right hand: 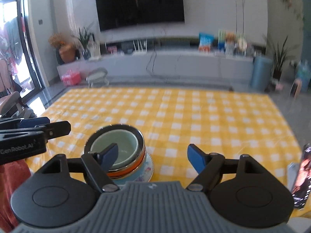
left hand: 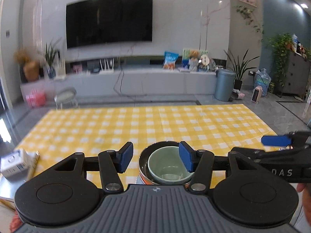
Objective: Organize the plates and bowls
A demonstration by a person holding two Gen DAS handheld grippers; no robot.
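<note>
We've got two fisheye cams, one riding each gripper, both low over the near edge of the yellow checked tablecloth and facing the TV wall across the room. Left view sits right up on the stacked bowls; right view sees that same stack at its lower left. Both share the cloth, TV and stack.

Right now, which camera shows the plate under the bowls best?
The right wrist view: the plate shows its patterned rim under the stacked bowls. In the left wrist view only a sliver of plate peeks out, hidden by the bowls and the left gripper.
</note>
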